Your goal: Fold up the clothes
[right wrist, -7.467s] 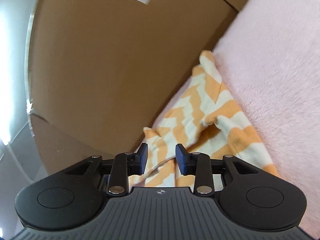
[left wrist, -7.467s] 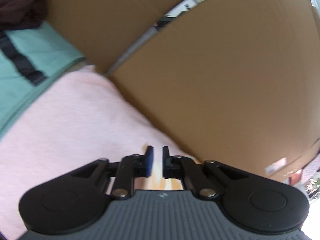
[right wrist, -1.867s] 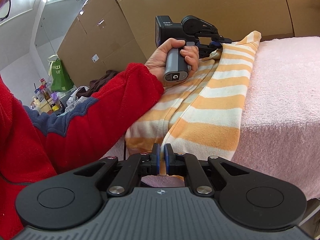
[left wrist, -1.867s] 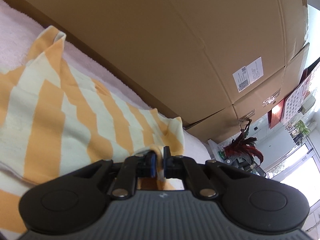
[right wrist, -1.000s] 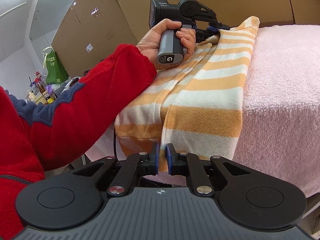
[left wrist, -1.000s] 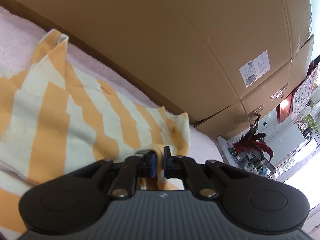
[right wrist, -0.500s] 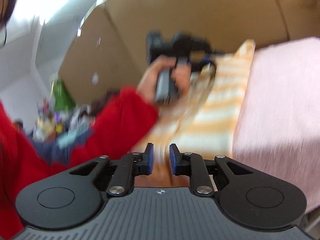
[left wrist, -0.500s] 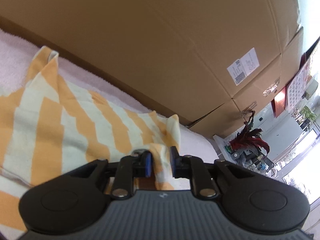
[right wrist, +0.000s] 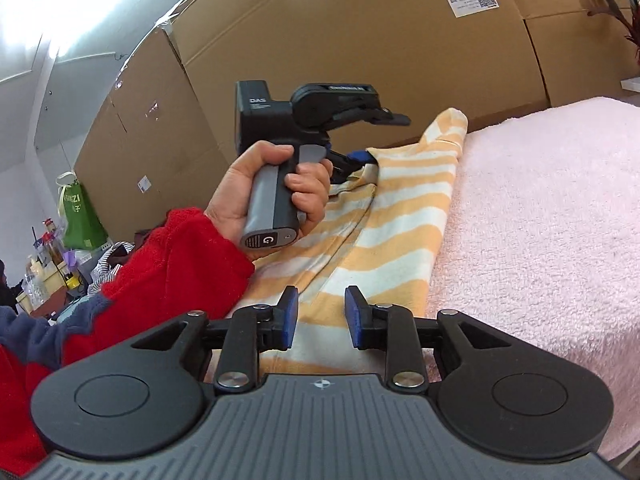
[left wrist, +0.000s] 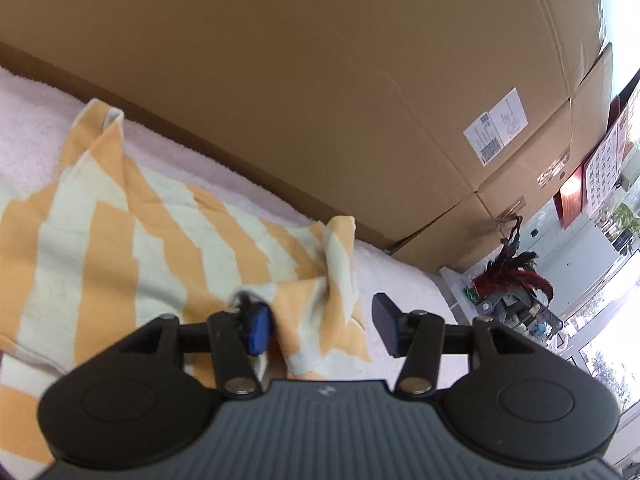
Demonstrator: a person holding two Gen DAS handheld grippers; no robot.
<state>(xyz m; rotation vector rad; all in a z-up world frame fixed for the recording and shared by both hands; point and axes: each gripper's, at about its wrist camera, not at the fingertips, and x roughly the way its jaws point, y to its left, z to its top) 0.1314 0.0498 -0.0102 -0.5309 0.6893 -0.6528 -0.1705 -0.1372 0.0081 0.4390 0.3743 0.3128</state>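
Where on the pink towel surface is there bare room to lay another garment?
Bare pink terry towel surface lies open right of the orange-and-cream striped garment, up to the brown cardboard boxes. The left side is crowded: the garment, the opening left tongs and the red sleeve.

Far side: I see a wall of cardboard boxes (left wrist: 320,80) rising right behind the counter (right wrist: 540,220); no passage there.
Right of the striped garment (right wrist: 400,240): bare pink cover, free for me to cross.
Left flank: the left hand (right wrist: 272,192) and red sleeve (right wrist: 168,276) block my right claw (right wrist: 320,316).
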